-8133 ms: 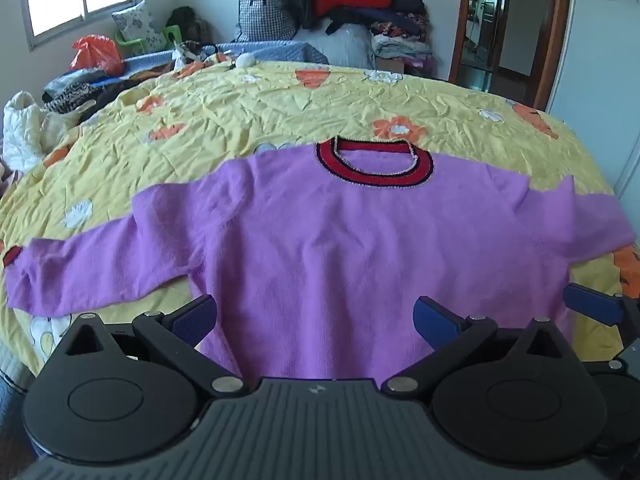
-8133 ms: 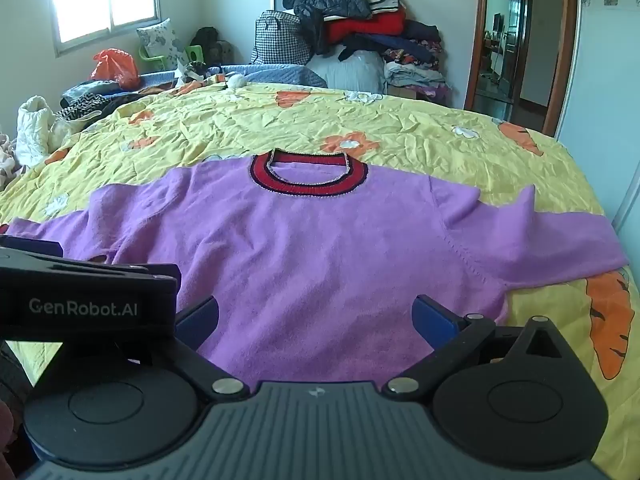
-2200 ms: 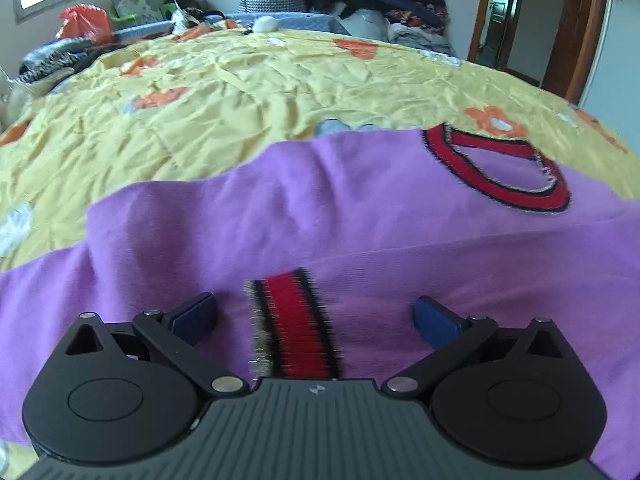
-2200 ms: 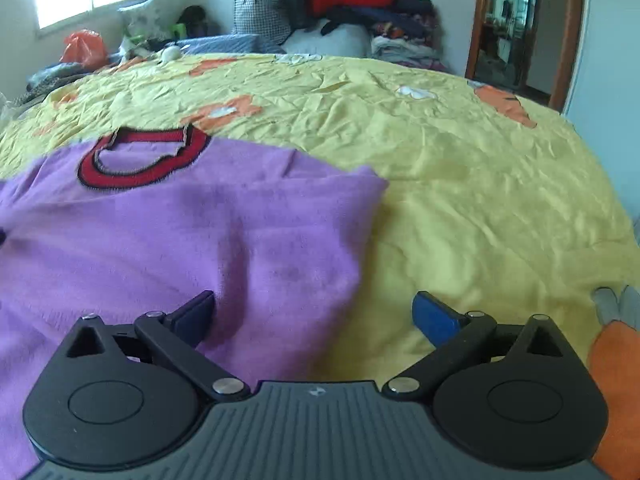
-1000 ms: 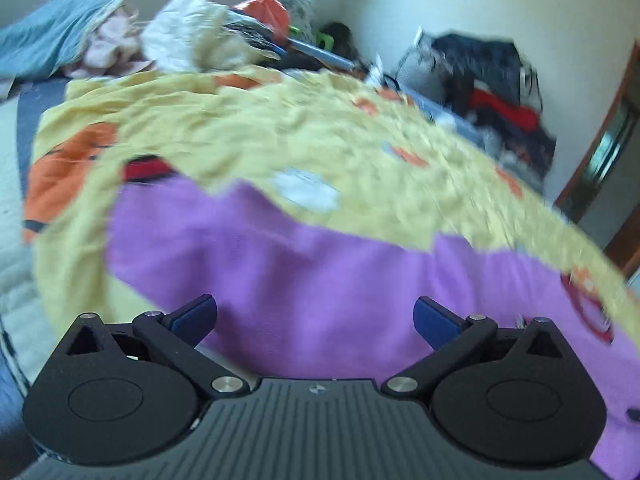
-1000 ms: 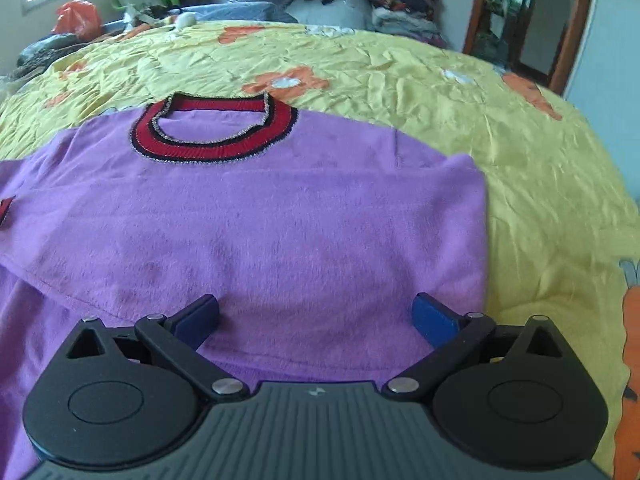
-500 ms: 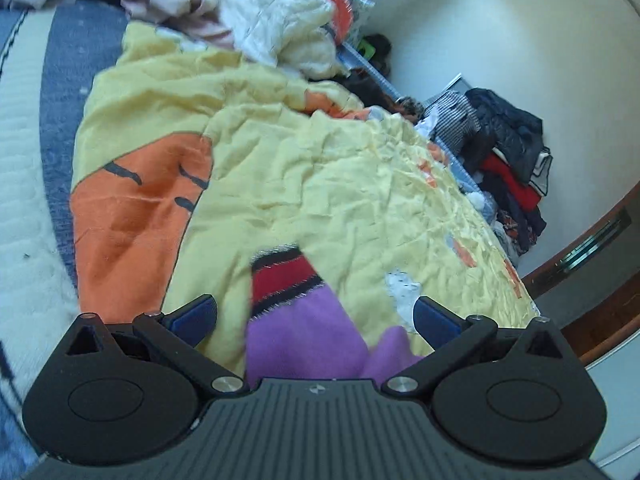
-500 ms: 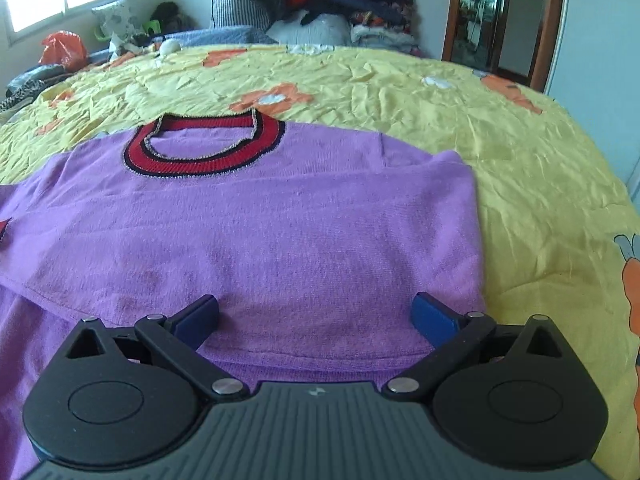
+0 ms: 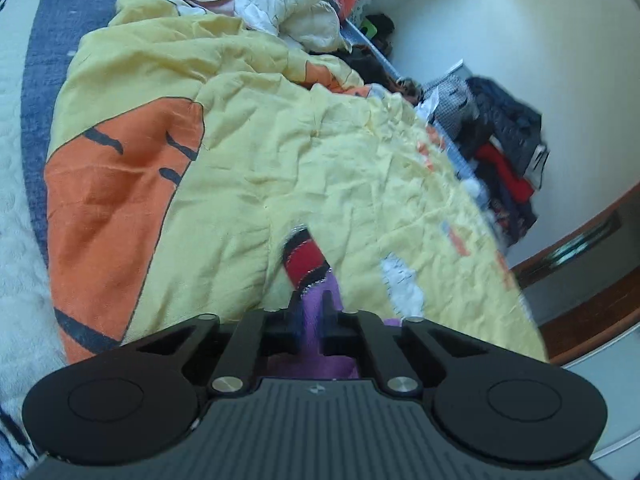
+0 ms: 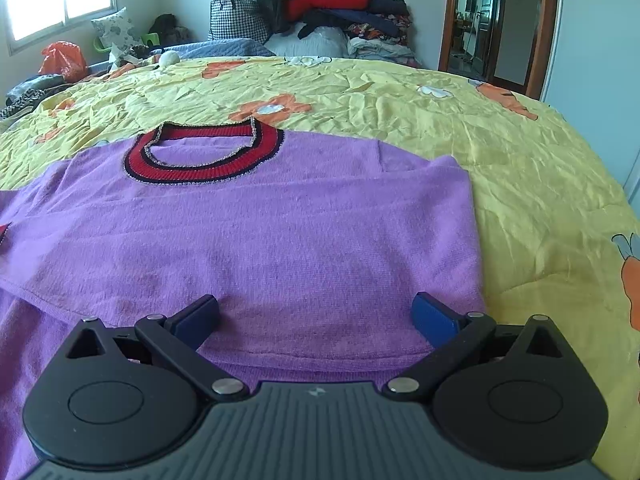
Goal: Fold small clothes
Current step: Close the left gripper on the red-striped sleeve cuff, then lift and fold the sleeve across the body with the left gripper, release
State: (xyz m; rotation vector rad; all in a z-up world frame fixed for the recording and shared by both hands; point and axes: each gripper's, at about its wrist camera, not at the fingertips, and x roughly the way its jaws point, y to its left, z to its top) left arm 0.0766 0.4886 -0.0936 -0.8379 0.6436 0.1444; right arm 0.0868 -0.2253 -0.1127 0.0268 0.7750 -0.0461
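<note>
A purple sweater (image 10: 280, 232) with a red and black collar (image 10: 200, 160) lies flat on the yellow bed sheet (image 10: 520, 180). Its right sleeve is folded in across the body. My right gripper (image 10: 316, 308) hovers open just over the sweater's lower part, with nothing between its fingers. In the left wrist view my left gripper (image 9: 312, 304) has its jaws closing tight on the other sleeve, the pads pressing the purple fabric just behind the red and black cuff (image 9: 304, 260). The cuff sticks out ahead of the fingertips over the sheet (image 9: 320, 160).
A heap of clothes and bags (image 10: 320, 8) stands at the far side of the bed, with a wooden door frame (image 10: 540, 28) to its right. An orange bag (image 10: 62, 58) sits under the window. A white quilt (image 9: 280, 0) and a blue and white mat (image 9: 16, 200) lie beyond the sheet's left edge.
My left gripper swung out to the sleeve's end, then went from wide open to shut on the sleeve behind the cuff. The right gripper has hardly moved.
</note>
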